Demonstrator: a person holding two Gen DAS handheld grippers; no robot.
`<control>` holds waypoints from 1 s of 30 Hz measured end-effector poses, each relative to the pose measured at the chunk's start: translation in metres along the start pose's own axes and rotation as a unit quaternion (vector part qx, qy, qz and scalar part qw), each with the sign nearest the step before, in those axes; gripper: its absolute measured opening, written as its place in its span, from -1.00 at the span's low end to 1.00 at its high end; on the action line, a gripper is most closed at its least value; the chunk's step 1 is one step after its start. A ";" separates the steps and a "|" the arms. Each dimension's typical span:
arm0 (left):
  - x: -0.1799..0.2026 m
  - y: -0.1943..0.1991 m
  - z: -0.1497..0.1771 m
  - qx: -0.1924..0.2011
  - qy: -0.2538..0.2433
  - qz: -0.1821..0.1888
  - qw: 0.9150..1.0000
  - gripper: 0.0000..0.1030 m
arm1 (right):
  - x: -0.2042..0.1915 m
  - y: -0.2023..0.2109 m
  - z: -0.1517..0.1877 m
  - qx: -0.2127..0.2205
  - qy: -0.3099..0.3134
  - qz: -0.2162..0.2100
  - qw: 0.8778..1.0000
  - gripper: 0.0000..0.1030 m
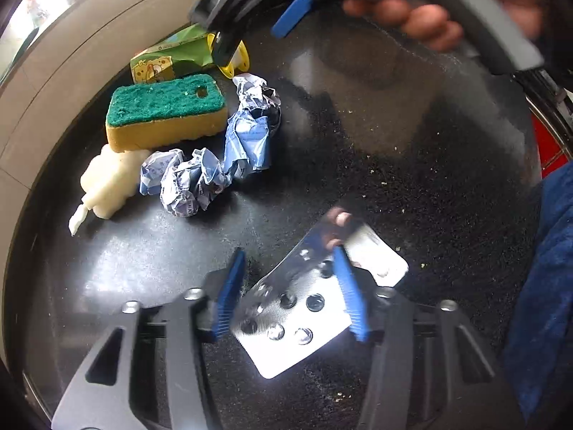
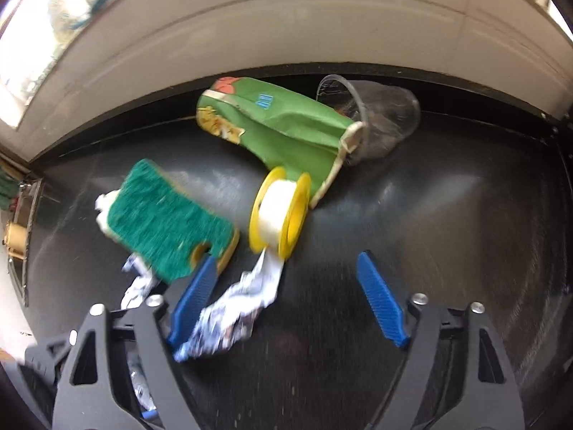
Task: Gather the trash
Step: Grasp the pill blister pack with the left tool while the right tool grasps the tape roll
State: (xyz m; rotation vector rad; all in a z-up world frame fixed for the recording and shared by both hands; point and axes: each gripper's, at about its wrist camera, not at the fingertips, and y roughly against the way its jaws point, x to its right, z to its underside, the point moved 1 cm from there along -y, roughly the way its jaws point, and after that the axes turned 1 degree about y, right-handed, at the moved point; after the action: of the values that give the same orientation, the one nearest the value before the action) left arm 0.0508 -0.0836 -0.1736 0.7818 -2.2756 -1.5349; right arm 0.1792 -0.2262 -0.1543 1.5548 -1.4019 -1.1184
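Note:
A silver blister pack [image 1: 286,308] lies slantwise on the black speckled counter [image 1: 429,179]. My left gripper [image 1: 288,251] straddles it with its jaws apart: the left pad stands beside the pack's edge and the right finger crosses over the foil. Crumpled blue-white paper [image 1: 215,165] lies beyond, next to a green-topped sponge [image 1: 166,107]. In the right wrist view the right gripper [image 2: 286,258] is open above that crumpled paper [image 2: 236,304], with the sponge [image 2: 161,215] by its left finger and nothing pinched. That view is blurred.
A yellow tape spool [image 2: 279,215], a green snack bag [image 2: 286,125] and a tipped clear cup [image 2: 379,114] lie near the beige wall [image 2: 286,28]. A white lump [image 1: 107,182] sits left of the sponge. A blue sleeve [image 1: 544,268] is at the right edge.

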 end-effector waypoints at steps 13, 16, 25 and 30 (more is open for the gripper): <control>-0.057 0.028 0.001 0.013 0.233 -0.001 0.972 -0.95 | -0.009 0.017 0.002 0.008 0.033 0.000 0.999 -0.64; -0.069 0.043 0.001 0.020 0.289 -0.018 0.957 -0.95 | -0.010 0.043 0.012 0.021 0.036 -0.012 0.999 -0.64; -0.053 0.072 0.006 0.032 0.379 -0.074 0.922 -0.95 | -0.010 0.099 0.066 0.035 0.073 -0.020 0.997 -0.64; -0.040 0.079 0.003 0.040 0.379 -0.085 0.921 -0.94 | -0.010 0.110 0.090 0.037 0.086 -0.023 0.995 -0.64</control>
State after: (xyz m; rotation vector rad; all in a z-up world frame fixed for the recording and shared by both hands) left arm 0.0595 -0.0355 -0.1000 1.3416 -1.7153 -0.9425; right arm 0.0574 -0.2276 -0.0811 1.7009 -1.3103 -0.9449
